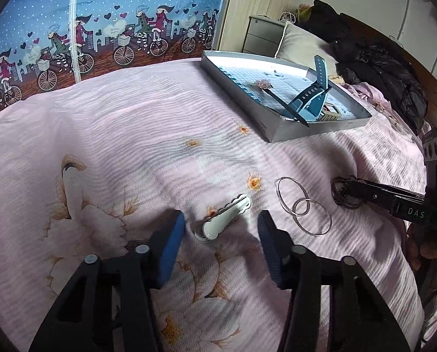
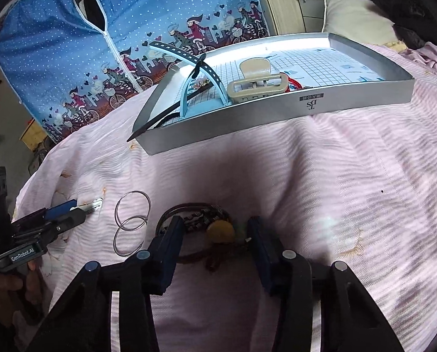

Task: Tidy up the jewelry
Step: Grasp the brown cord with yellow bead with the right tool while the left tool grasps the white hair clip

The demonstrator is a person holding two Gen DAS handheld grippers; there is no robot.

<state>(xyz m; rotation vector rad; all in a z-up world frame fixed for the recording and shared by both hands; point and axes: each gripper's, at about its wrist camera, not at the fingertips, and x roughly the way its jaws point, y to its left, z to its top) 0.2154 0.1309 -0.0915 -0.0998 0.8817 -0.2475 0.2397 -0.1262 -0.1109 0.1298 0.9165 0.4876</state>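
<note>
A white hair clip (image 1: 227, 215) lies on the pink bedsheet between the fingertips of my open left gripper (image 1: 221, 225), apart from both pads. Right of it lie linked silver rings (image 1: 302, 206). My right gripper (image 2: 215, 231) is open with its fingers either side of a brown bracelet (image 2: 201, 218) that carries a yellow round charm. From the left wrist view, the right gripper (image 1: 346, 189) reaches in from the right over that dark bracelet (image 1: 340, 196). A silver tray (image 2: 277, 114) beyond holds a blue watch (image 2: 195, 88), a beige claw clip (image 2: 259, 85) and a black hair stick (image 2: 159, 117).
The tray (image 1: 286, 130) sits far right on the bed. A blue printed fabric wardrobe (image 1: 101, 14) stands behind the bed. A pillow (image 1: 303, 44) and dark clothes (image 1: 388, 67) lie at the right. A hand (image 2: 7, 290) holds the left gripper (image 2: 72, 214).
</note>
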